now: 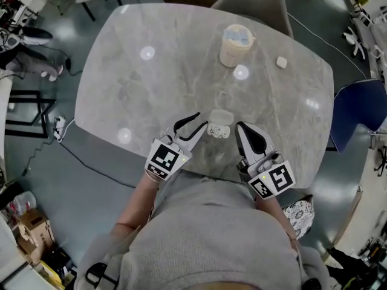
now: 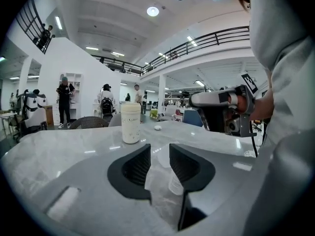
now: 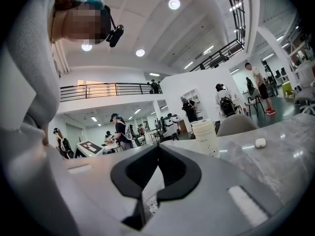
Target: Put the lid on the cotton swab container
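My left hand-held gripper (image 1: 201, 121) stands partly open, gripping nothing, its tips just beside the cotton swab container (image 1: 219, 128) on the worktop (image 1: 151, 89). My right hand-held gripper (image 1: 240, 127), jaws closed and empty, flanks the container's other side.

Head view steep down on table (image 1: 121, 59); L+R gripper views low, sharing cup (image 2: 130, 123).

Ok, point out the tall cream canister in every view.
Head view: the tall cream canister stands top, right of centre, on the table's far side.
Left gripper view: left of centre, above the fingers.
Right gripper view: right of centre.
Shared landmark: the small white object just right of it.
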